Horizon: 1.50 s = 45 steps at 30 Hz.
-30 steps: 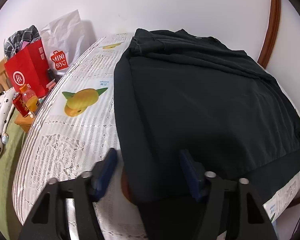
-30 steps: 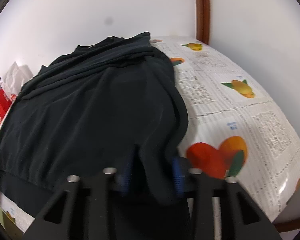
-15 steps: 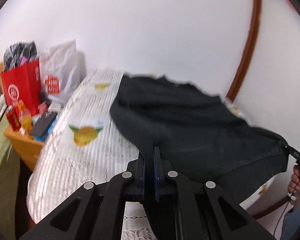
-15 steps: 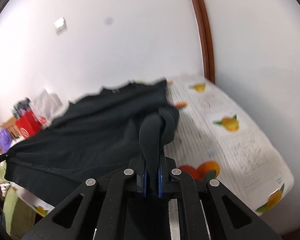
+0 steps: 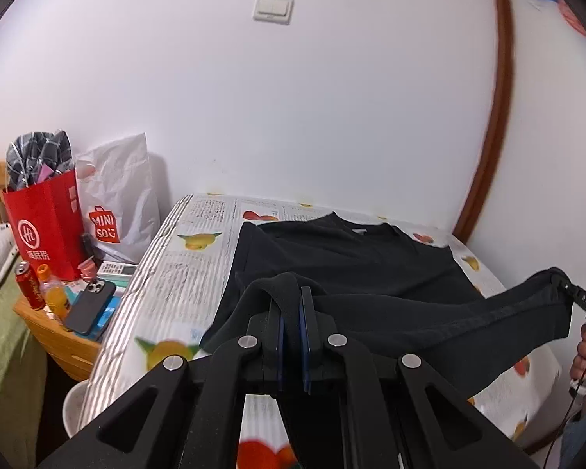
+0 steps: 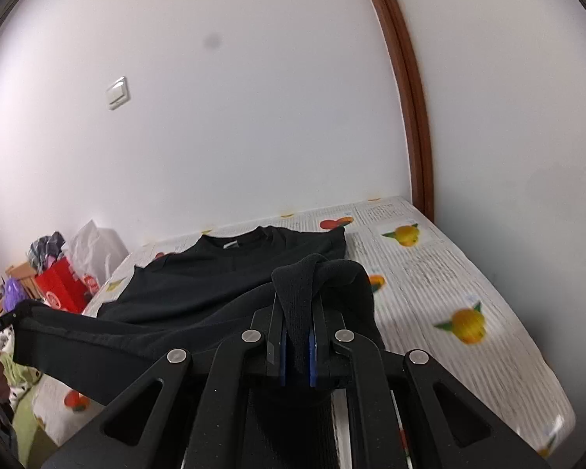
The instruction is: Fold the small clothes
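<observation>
A black T-shirt [image 5: 351, 258] lies on the fruit-print table cover [image 5: 191, 269], collar toward the wall. My left gripper [image 5: 292, 312] is shut on the shirt's near left hem corner and holds it lifted. My right gripper [image 6: 297, 332] is shut on the near right hem corner of the shirt [image 6: 222, 273], also lifted. The hem hangs stretched in the air between the two grippers. The right gripper also shows at the right edge of the left wrist view [image 5: 570, 293].
A wooden side table [image 5: 58, 336] stands left of the cover with a phone [image 5: 92, 305], a red can and an orange bottle. A red bag [image 5: 43, 226] and a white Miniso bag [image 5: 117, 211] stand behind it. The wall is close behind.
The left gripper closed on the left hem corner; the right tightened on the right one. Both lifted the hem up off the table and carried it toward the collar end.
</observation>
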Motion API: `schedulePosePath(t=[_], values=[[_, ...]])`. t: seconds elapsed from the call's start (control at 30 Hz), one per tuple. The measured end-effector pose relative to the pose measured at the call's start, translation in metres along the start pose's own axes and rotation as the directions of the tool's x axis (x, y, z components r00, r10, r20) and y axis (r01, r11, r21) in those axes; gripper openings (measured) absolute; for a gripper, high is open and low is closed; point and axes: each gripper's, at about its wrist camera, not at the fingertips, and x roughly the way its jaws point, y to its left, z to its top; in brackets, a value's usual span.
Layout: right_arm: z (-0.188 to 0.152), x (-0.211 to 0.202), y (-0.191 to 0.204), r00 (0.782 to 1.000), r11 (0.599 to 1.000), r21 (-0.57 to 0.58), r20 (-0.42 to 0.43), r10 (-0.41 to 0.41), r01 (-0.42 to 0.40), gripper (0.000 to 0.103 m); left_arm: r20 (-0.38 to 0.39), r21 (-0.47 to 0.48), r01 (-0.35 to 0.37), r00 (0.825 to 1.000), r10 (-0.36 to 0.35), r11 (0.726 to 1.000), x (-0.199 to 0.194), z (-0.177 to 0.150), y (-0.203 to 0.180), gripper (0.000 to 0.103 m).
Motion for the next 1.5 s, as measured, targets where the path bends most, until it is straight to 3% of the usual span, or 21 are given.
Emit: schedulePosePath(t=[0.3,0.5,0.73,0.83,0.93,1.0,1.03,1.17,1.33,1.5], values=[[0.037,0.099,0.002,0.997,0.997,-0.051,-0.029,-0.067,0.066,0.008,-0.070,0.001,-0.073,0.995,0.072,0.997,0.091,0.033,-0.003,0.007],[0.023,0.179,-0.016,0.981,0.994,-0.032,-0.165,-0.107,0.103,0.008,-0.183,0.012,-0.120,0.976,0.120,0.993,0.155,0.021,0.005,0.007],[0.002,0.223,-0.026,0.954,0.986,-0.044,-0.252,-0.164,0.158,0.009,-0.259,0.008,-0.137,0.957,0.134,0.991,0.187,0.005,0.012,0.010],[0.000,0.228,-0.023,0.941,0.978,-0.082,-0.267,-0.206,0.191,0.014,-0.270,0.004,-0.136,0.954,0.132,0.991,0.191,0.004,0.013,0.011],[0.002,0.220,-0.024,0.935,0.977,-0.081,-0.284,-0.212,0.197,0.032,-0.275,0.004,-0.128,0.953,0.125,0.992,0.186,0.005,0.013,0.014],[0.004,0.204,-0.024,0.943,0.981,-0.078,-0.273,-0.191,0.176,0.046,-0.273,0.000,-0.122,0.955,0.117,0.993,0.177,0.006,0.015,0.022],[0.004,0.195,-0.026,0.947,0.983,-0.078,-0.267,-0.179,0.164,0.048,-0.265,-0.001,-0.116,0.958,0.112,0.993,0.172,0.006,0.016,0.027],[0.001,0.154,-0.042,0.955,0.983,-0.061,-0.232,-0.182,0.173,0.051,-0.241,-0.008,-0.106,0.965,0.101,0.994,0.148,0.000,0.027,0.050],[-0.016,0.137,-0.069,0.934,0.973,-0.026,-0.277,-0.228,0.229,0.051,-0.273,-0.045,-0.093,0.959,0.078,0.995,0.130,-0.021,0.045,0.051],[-0.041,0.139,-0.082,0.924,0.979,0.030,-0.339,-0.180,0.202,0.051,-0.337,-0.085,-0.104,0.939,0.070,0.991,0.131,-0.045,0.059,0.051]])
